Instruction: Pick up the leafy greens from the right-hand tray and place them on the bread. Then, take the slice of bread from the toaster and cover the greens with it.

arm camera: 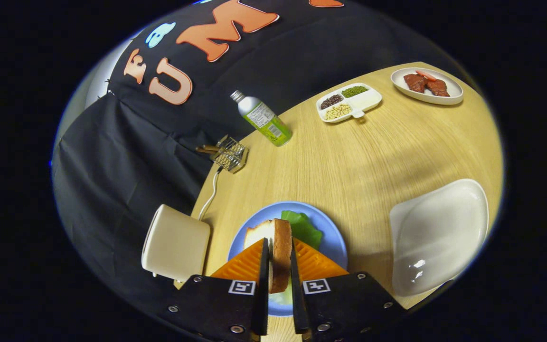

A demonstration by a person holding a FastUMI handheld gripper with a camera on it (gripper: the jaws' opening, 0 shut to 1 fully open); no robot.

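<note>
The gripper (279,266) has its two fingers pulled in close, and both press on a slice of bread (279,251) that stands on its edge between them. The bread looks soft and pale on its flat face, with a brown crust along the rim.

Right under it, at 12 o'clock from the fingers, sits a round blue plate (333,240). Flat, shiny leafy greens (304,228) lie on that plate, just beyond the bread.

At 9 o'clock from the plate is the toaster (176,244), a smooth cream box with round corners. At 3 o'clock from the plate lies a glossy white tray (437,232) with soft curved sides.

Farther off on the pale wooden table (373,156), at 12 o'clock, stands a small wire rack (230,154), a metal bottle (263,118), a white dish with sections (349,102) full of little beans, and an oval plate (428,85) with brown-red pieces on it.
</note>
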